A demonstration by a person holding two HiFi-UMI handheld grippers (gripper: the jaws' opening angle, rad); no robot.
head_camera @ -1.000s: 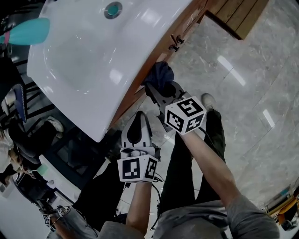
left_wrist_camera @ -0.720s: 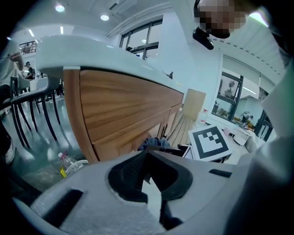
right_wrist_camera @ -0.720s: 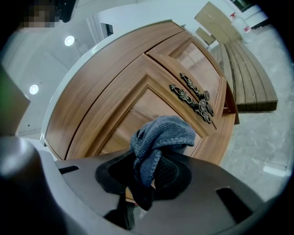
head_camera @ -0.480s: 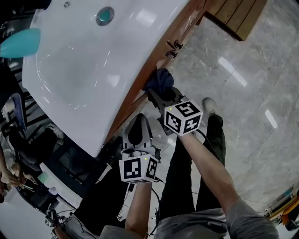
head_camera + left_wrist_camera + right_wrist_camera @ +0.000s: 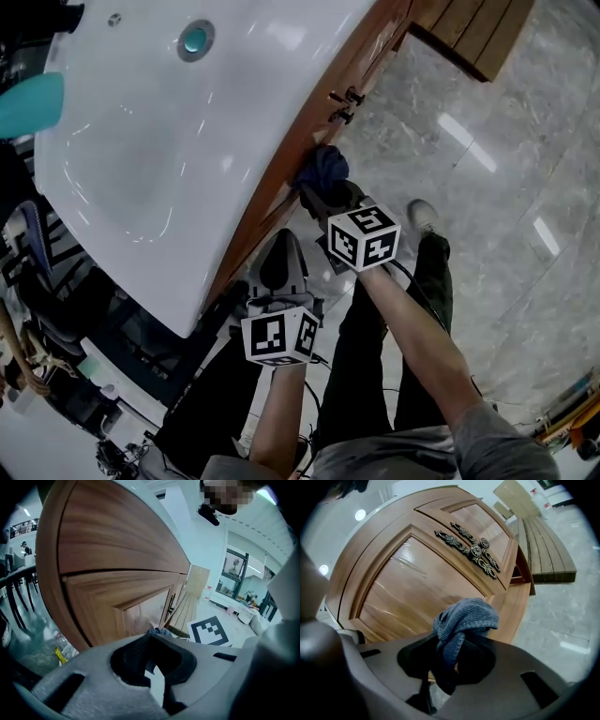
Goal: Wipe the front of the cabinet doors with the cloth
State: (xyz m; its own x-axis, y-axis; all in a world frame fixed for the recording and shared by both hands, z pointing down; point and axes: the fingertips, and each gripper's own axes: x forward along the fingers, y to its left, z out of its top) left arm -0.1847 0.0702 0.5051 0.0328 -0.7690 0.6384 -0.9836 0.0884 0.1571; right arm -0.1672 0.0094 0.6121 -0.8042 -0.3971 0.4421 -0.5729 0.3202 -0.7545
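1. Right tongs [image 5: 322, 190] are clamped on a bunched blue cloth [image 5: 322, 166], centre of the head view.
2. The cloth sits against the wooden cabinet door [image 5: 417, 588], lower centre of the right gripper view, below the ornate metal handles [image 5: 474, 550].
3. Left tongs [image 5: 278, 255] are narrow with nothing between them, lower centre of the head view, just beside the right tongs.
4. A white sink [image 5: 159, 141] fills the upper left; a grey floor [image 5: 497, 187] lies at the right.

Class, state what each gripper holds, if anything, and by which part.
Right gripper clamps the blue cloth by its bunched lower end; left gripper, jaws together, holds nothing.
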